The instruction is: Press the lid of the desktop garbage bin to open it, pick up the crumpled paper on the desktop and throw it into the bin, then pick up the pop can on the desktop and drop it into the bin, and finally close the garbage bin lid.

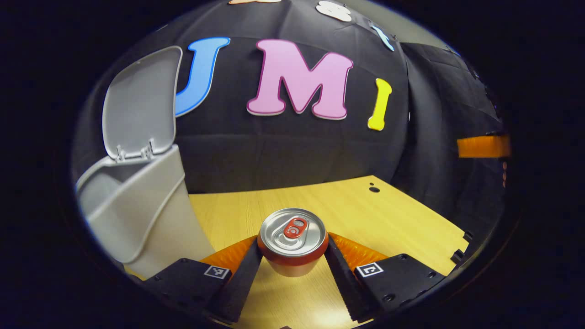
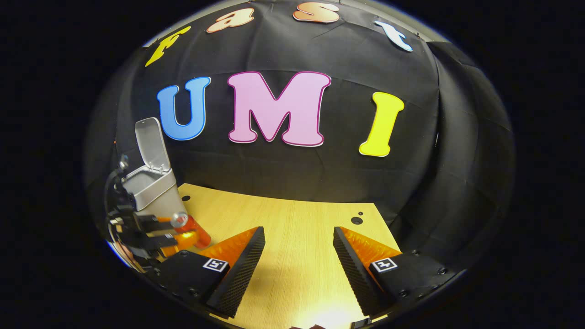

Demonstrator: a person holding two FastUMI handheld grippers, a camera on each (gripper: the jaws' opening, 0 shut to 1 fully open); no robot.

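Left claw [image 1: 293, 256] pinches upright pop can [image 1: 292, 242] above desk [image 1: 365, 210] | right claw [image 2: 299, 256] spread, empty | bin [image 1: 137, 214] lid [image 1: 139, 103] raised

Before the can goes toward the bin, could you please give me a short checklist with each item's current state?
1. Grey plastic bin's lid up: ok.
2. Left gripper fingers against both sides of the red, silver-topped pop can: ok.
3. Can upright in the grip: ok.
4. Can lifted off the wooden desktop: cannot tell.
5. Crumpled paper already inside the bin: cannot tell, its inside is hidden.
6. Right gripper open, away from the bin: ok.
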